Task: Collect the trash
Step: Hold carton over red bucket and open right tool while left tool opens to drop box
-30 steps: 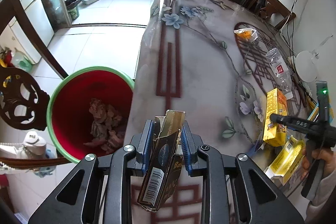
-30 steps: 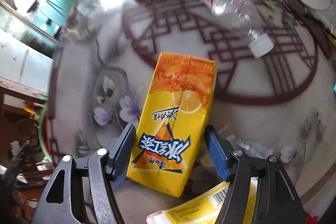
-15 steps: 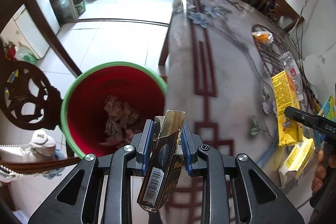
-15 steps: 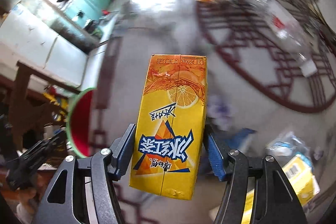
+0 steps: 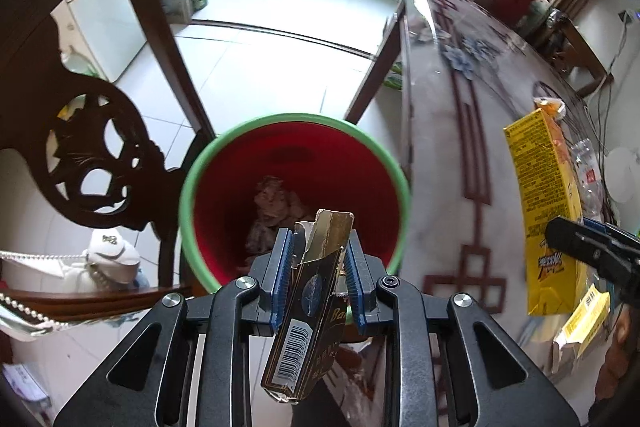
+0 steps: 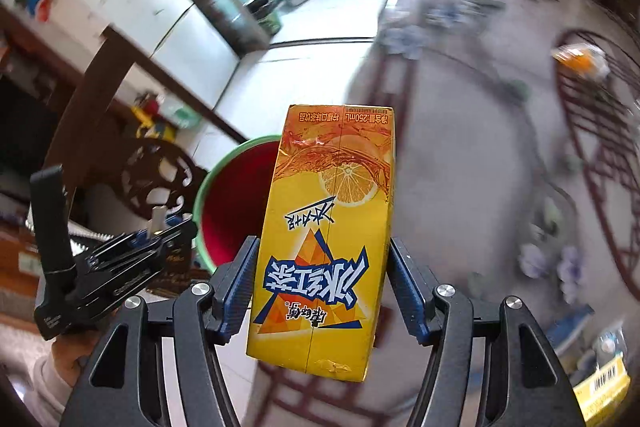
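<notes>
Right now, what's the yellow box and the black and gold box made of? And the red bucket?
The yellow juice box looks like glossy coated carton: sharp folded edges, printed faces, a scuffed corner. The black and gold box seems thin shiny cardboard, since its top flap is torn and bent. The red bucket with its green rim is probably smooth moulded plastic, judging by its even colour and sheen.

The left claw [image 5: 318, 277] was clamped on a crumpled black-and-gold box [image 5: 312, 311], held above the red bin with the green rim [image 5: 295, 197]. Crumpled scraps [image 5: 276, 209] lay in the bin's bottom. To the right, over the table [image 5: 448, 163], another claw [image 5: 576, 243] gripped a yellow drink carton [image 5: 544, 195].
</notes>
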`<state>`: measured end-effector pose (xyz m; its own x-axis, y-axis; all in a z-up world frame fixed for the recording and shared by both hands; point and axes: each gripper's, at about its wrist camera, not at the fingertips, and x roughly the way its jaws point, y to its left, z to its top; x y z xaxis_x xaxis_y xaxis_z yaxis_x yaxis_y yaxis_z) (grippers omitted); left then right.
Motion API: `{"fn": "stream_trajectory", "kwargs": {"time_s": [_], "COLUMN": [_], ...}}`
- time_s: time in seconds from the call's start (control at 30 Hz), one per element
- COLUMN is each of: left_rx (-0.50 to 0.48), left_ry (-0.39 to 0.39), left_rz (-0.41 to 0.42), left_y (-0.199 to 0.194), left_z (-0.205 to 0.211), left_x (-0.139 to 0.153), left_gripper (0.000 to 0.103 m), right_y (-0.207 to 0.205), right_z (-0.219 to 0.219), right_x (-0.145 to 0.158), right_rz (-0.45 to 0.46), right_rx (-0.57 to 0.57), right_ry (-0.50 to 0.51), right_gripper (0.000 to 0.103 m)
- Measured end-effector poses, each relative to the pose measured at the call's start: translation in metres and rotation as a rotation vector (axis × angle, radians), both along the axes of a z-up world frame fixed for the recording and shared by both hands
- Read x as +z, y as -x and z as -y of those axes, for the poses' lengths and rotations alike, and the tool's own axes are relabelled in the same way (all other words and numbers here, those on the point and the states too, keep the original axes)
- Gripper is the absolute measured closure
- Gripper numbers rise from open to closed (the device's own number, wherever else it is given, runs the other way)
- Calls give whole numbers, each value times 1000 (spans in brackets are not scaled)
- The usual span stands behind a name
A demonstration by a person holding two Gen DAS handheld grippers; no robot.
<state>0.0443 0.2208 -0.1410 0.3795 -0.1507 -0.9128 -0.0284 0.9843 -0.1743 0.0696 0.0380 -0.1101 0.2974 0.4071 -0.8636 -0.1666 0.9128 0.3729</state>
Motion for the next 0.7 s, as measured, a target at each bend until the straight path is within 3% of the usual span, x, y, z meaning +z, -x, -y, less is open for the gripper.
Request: {"fn": "stream_trajectory", "kwargs": {"time_s": [0.3, 0.7], "left_rx": [20, 15], "left_ry": [-16, -14], "left_rz": [-3, -2], "left_y": [-11, -21], "left_z": [-16, -17], "left_x": [-1, -3], "left_gripper": [79, 79], "right_y": [-8, -15], "right_z": [-45, -51], "right_x": [4, 5], "right_rz": [27, 26], "right_rx": [99, 118], "right_ry": [20, 25], "right_gripper": [41, 41]}}
